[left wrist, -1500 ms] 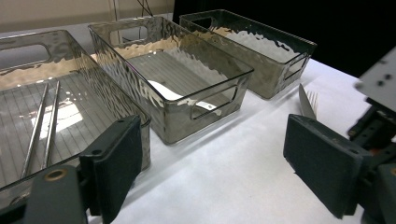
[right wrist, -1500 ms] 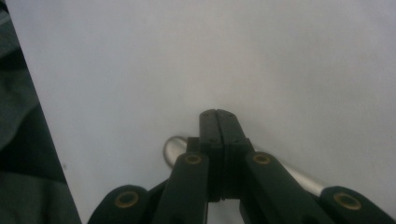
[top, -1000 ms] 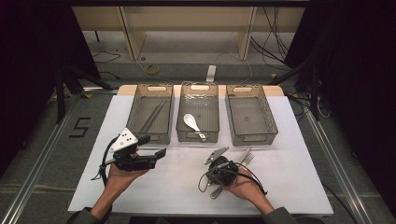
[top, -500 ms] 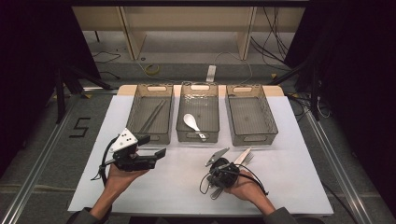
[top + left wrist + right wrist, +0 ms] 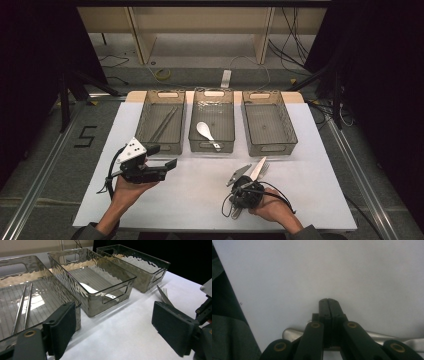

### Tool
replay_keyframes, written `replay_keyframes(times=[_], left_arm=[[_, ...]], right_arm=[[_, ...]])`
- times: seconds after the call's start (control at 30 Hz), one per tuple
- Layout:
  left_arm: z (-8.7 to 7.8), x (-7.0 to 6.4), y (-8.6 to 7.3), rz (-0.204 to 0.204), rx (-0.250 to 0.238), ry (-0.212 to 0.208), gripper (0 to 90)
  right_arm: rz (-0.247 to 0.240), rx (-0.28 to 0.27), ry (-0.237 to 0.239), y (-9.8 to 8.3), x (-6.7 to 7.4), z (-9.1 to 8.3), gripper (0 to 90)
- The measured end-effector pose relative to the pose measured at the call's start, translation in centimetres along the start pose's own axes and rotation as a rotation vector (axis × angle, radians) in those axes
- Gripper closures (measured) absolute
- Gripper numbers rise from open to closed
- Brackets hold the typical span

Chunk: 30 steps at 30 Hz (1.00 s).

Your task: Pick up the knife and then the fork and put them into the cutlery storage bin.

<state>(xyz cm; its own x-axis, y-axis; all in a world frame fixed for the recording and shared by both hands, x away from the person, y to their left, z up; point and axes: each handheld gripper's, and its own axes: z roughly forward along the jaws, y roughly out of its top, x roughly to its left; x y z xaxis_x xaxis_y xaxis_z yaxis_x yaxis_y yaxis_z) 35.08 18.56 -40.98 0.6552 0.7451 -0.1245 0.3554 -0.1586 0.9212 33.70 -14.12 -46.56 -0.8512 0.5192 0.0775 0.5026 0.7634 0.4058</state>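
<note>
I've got the fork (image 5: 260,167) clamped in the right gripper (image 5: 243,192) nr table's (image 5: 310,200) front edge; left gripper (image 5: 167,163) gapes empty. Next: carry fork to right bin (image 5: 287,127).

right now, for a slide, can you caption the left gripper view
Open hand-held gripper faces three clear bins: chopsticks in the near one, a white spoon in the middle, a fork on the table.
</note>
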Motion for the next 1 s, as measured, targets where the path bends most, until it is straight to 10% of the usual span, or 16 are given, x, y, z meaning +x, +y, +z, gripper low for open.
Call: replay_keyframes(times=[1.0], left_arm=[[0.0,0.0,0.0,0.004,0.003,0.003,19.2]], right_arm=[[0.043,0.102,-0.067,-5.3,-2.0,-3.2,90.0]])
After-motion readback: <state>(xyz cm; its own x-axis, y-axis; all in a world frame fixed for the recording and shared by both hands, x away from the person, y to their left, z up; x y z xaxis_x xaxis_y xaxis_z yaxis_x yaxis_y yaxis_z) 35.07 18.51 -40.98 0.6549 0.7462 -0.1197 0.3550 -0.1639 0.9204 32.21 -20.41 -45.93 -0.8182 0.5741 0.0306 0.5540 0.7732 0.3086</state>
